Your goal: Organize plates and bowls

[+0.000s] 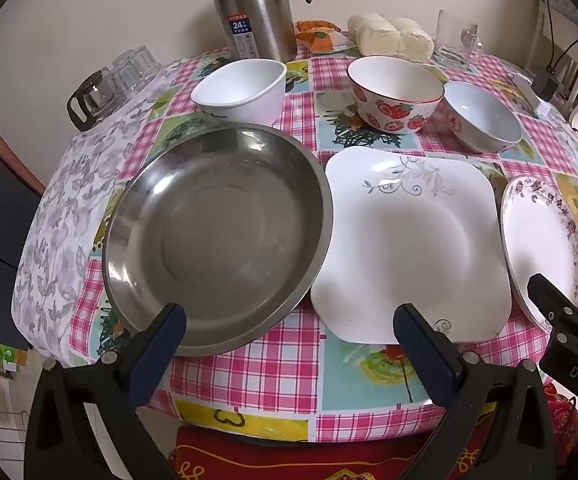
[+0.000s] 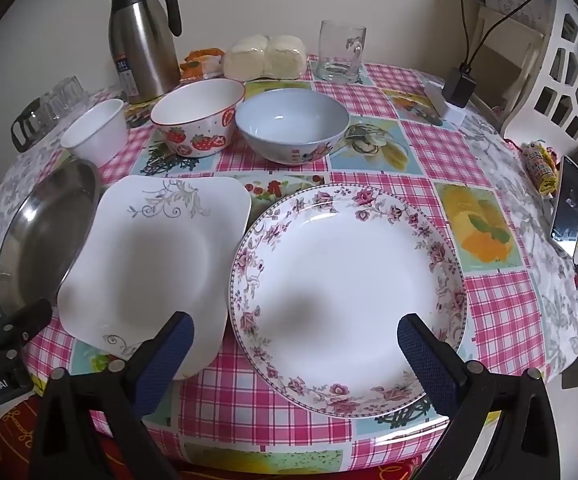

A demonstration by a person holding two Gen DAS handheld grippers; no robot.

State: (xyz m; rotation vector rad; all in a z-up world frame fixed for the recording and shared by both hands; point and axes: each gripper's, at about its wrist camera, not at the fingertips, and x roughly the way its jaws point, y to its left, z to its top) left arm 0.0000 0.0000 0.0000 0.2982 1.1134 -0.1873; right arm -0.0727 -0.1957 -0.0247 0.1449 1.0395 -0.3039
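Observation:
A steel plate (image 1: 217, 236) lies at the front left, a square white plate (image 1: 409, 240) beside it, and a round floral plate (image 2: 349, 292) at the right. Behind stand a white bowl (image 1: 241, 88), a strawberry bowl (image 1: 395, 94) and a pale blue bowl (image 1: 483, 116). My left gripper (image 1: 289, 336) is open and empty, hovering over the near edges of the steel and square plates. My right gripper (image 2: 295, 344) is open and empty above the floral plate's near edge. Each gripper also shows at the edge of the other's view.
A steel thermos jug (image 2: 143, 40), wrapped buns (image 2: 265, 58) and a glass mug (image 2: 341, 52) stand at the back. Upturned glasses (image 1: 129, 68) sit far left. A phone (image 2: 569, 204) and a charger (image 2: 459, 88) lie at the right. A white chair (image 2: 561, 64) stands beyond.

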